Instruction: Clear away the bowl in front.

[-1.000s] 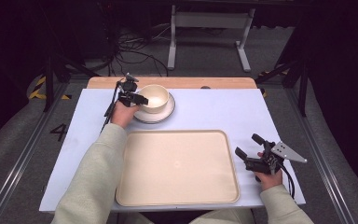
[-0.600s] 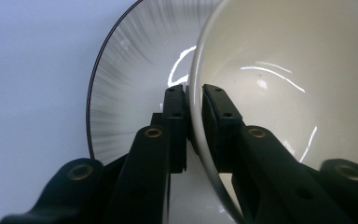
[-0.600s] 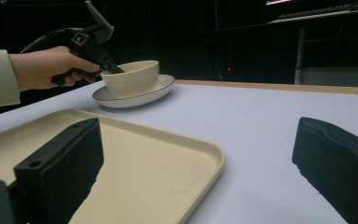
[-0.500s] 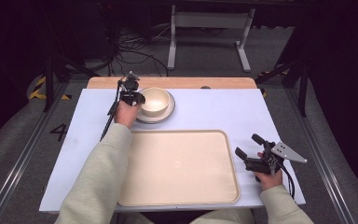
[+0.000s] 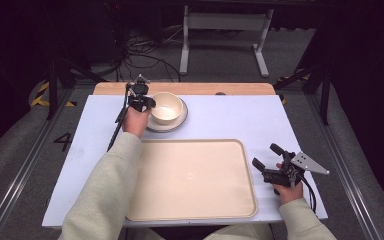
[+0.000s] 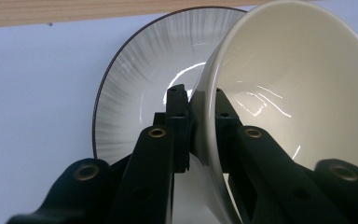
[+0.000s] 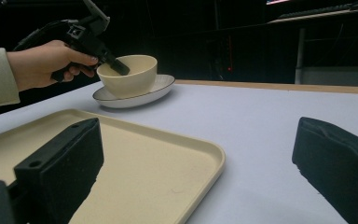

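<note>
Left gripper clamps bowl rim, one jaw inside, one outside, prob to lift it off plate; right gripper idles w/ jaws apart beside tray

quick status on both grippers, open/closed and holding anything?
Left gripper: shut on the rim of the cream bowl, which sits on the plate.
Right gripper: open, holding nothing, beside the tray.

On my table: one bowl, one plate, one tray, and apparently nothing smaller; I hold two grippers.
</note>
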